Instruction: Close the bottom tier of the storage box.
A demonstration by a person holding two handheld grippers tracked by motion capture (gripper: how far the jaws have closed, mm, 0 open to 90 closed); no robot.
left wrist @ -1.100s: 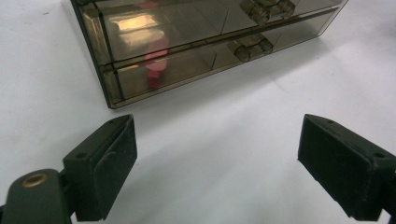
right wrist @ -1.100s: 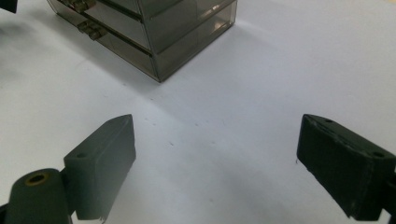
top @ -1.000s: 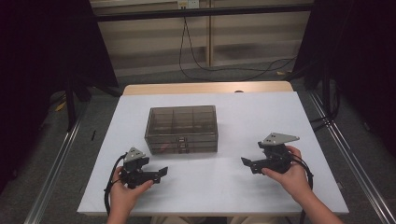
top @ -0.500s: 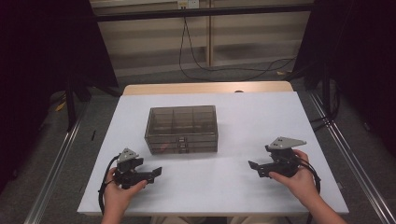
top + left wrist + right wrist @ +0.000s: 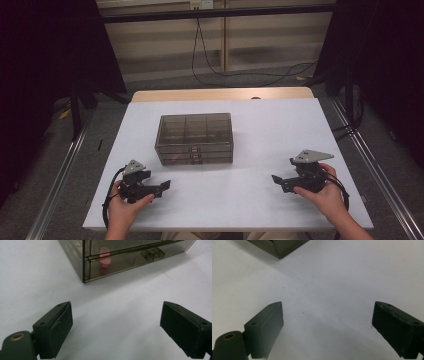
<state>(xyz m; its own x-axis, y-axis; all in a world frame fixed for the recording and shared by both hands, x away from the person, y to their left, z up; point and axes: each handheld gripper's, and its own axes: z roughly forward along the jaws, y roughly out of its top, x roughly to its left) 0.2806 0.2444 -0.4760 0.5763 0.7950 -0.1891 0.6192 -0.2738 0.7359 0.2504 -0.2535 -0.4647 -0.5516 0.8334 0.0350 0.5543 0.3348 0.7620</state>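
Note:
A smoky transparent drawer box (image 5: 195,138) stands in the middle of the white table (image 5: 260,130). In the left gripper view its near corner (image 5: 86,267) shows a pink object (image 5: 105,257) inside a drawer, and a drawer handle (image 5: 153,253) is farther right. My left gripper (image 5: 165,186) rests low at the front left of the table, open, its jaws wide apart with nothing between them (image 5: 116,327). At the front right my right gripper (image 5: 276,178) is open too, empty, pointing toward the box, whose corner (image 5: 278,247) sits at the top of the right gripper view.
The table's front edge lies just behind both hands. Beyond the far edge are a wooden strip (image 5: 220,94), cables on the floor (image 5: 250,75) and dark stands at both sides. Metal rails (image 5: 60,175) run along the table's left and right.
Both hands have drawn back toward the front edge and sunk lower, the right one also shifting outward to the right. The jaws stay as wide as before.

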